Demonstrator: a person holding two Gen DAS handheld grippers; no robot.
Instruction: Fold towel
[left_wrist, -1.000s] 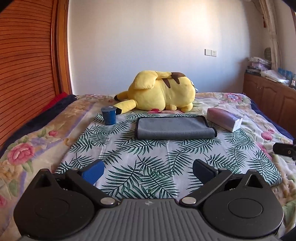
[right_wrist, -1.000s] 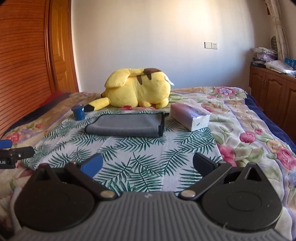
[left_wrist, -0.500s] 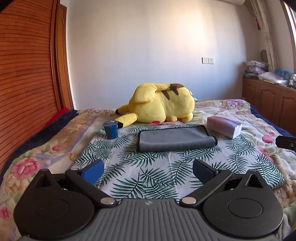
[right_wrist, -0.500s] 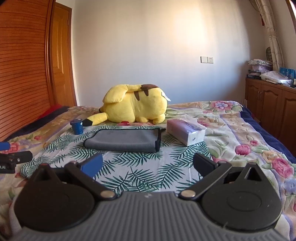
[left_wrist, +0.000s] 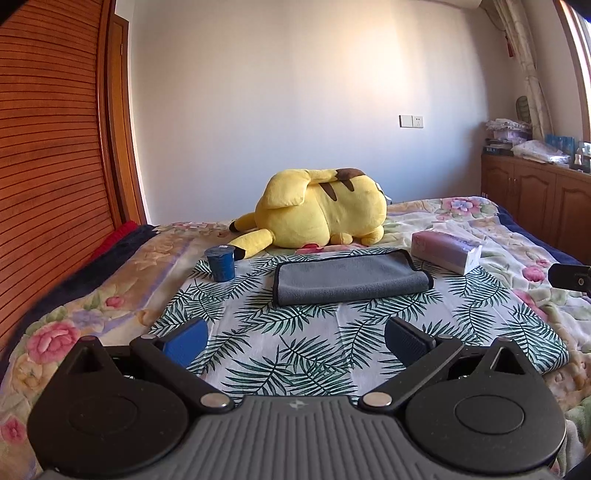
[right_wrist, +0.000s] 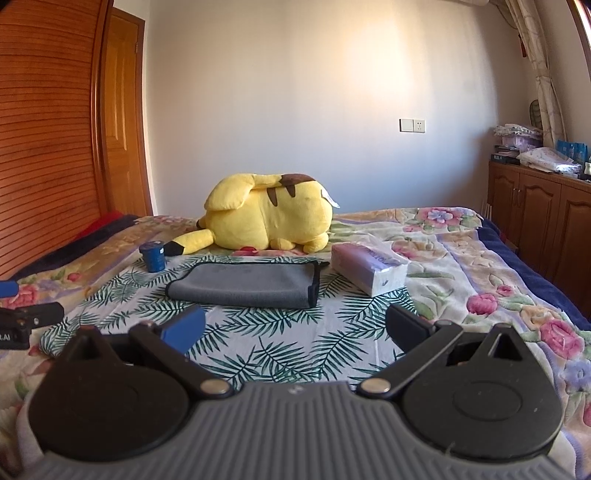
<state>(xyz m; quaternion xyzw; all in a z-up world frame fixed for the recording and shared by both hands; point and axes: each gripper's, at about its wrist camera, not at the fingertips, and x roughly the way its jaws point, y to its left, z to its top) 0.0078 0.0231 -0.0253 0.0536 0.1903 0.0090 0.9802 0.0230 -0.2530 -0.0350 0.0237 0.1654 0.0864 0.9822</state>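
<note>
A grey towel with black trim lies folded on a palm-leaf cloth on the bed; it also shows in the right wrist view. My left gripper is open and empty, well short of the towel. My right gripper is open and empty, also short of the towel. The tip of the right gripper shows at the right edge of the left wrist view. The tip of the left gripper shows at the left edge of the right wrist view.
A yellow plush toy lies behind the towel. A blue cup stands to its left and a tissue pack to its right. A wooden wardrobe stands left, a wooden cabinet right.
Both grippers have tilted up and drawn back a little, so the towel sits lower in view and more wall shows. The towel has not moved. Both stay open.
</note>
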